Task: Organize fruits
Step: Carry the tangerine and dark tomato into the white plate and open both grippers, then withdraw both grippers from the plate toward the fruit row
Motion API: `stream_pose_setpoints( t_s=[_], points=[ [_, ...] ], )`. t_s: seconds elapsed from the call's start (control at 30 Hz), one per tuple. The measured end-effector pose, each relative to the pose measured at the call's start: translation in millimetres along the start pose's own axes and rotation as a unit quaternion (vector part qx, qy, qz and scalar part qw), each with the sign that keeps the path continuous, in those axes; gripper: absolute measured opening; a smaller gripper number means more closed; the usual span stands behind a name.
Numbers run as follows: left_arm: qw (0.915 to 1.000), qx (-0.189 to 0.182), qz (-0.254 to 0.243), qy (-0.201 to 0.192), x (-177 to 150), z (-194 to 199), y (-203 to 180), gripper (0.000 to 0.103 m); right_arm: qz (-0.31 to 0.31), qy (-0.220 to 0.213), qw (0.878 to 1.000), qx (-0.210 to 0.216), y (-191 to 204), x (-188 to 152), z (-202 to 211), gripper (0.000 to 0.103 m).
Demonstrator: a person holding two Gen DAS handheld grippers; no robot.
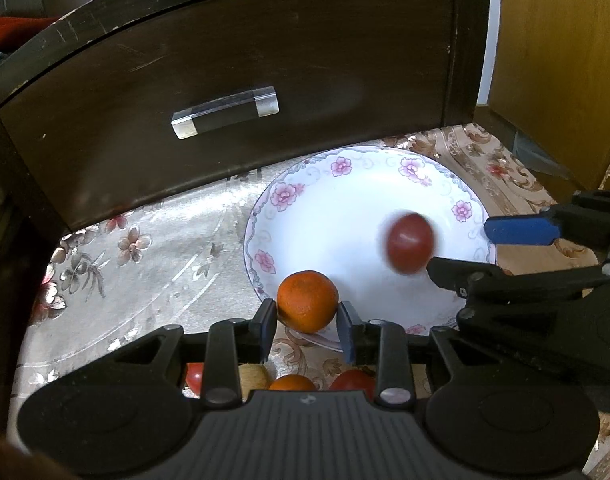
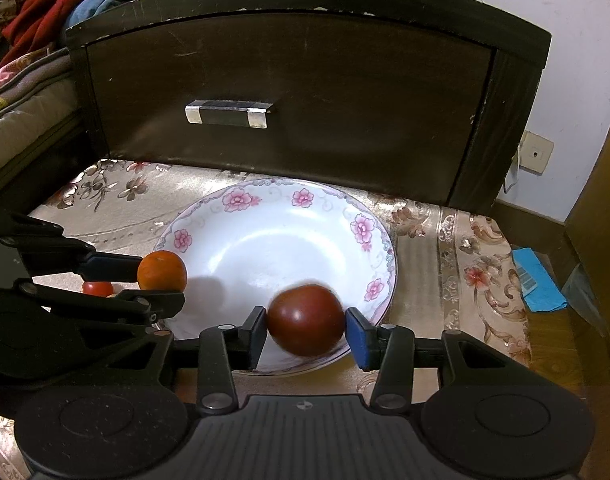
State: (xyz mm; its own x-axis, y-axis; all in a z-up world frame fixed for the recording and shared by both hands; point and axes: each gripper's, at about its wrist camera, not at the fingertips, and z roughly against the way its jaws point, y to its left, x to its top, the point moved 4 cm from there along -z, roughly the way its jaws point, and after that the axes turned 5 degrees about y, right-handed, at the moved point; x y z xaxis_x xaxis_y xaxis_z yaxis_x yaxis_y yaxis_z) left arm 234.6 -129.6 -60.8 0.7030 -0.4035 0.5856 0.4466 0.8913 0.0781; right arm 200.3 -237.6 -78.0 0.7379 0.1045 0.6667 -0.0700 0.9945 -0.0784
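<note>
A white plate (image 1: 345, 216) with pink flowers on its rim lies on the flowered tablecloth; it also shows in the right wrist view (image 2: 273, 240). My left gripper (image 1: 307, 316) is shut on an orange (image 1: 307, 300) at the plate's near-left rim; the orange also shows in the right wrist view (image 2: 161, 270). My right gripper (image 2: 305, 330) stands open around a dark red tomato (image 2: 306, 319), which is blurred and free of the pads, over the plate's near-right part. In the left wrist view the tomato (image 1: 409, 243) is blurred beside the right gripper's fingers (image 1: 521, 230).
A dark wooden drawer front (image 2: 289, 108) with a metal handle (image 2: 229, 113) stands right behind the plate. More fruit lies under the left gripper: a tomato (image 1: 193, 376), an orange (image 1: 292, 382) and another tomato (image 1: 353, 380). A blue packet (image 2: 535, 280) lies on the floor, right.
</note>
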Motion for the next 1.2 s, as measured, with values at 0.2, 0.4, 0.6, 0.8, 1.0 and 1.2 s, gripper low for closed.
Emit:
stream_pose_setpoints(
  t_s=[0.2,0.4,0.6,0.8,1.0,1.2],
  points=[
    [1.0000,-0.001,0.000,-0.003,0,3,0,0.042,-0.007,-0.008,1.000,0.001,-3,2,4,0.046],
    [0.9999,0.000,0.006,-0.009,0,9,4,0.044,-0.008,-0.012,1.000,-0.001,-2,3,8,0.047],
    [0.9998,-0.001,0.015,-0.013,-6,24,9,0.044,-0.010,-0.013,1.000,-0.002,1,0,19,0.047],
    [0.9996,-0.002,0.021,-0.017,-19,43,14,0.044,-0.012,-0.012,1.000,0.003,10,-8,37,0.047],
    [0.9993,-0.003,0.034,-0.014,-36,59,27,0.044,-0.011,-0.004,1.000,0.011,22,-22,54,0.047],
    [0.9992,-0.011,0.037,-0.005,-59,75,35,0.044,-0.015,0.020,0.999,0.023,37,-47,70,0.047]
  ],
)
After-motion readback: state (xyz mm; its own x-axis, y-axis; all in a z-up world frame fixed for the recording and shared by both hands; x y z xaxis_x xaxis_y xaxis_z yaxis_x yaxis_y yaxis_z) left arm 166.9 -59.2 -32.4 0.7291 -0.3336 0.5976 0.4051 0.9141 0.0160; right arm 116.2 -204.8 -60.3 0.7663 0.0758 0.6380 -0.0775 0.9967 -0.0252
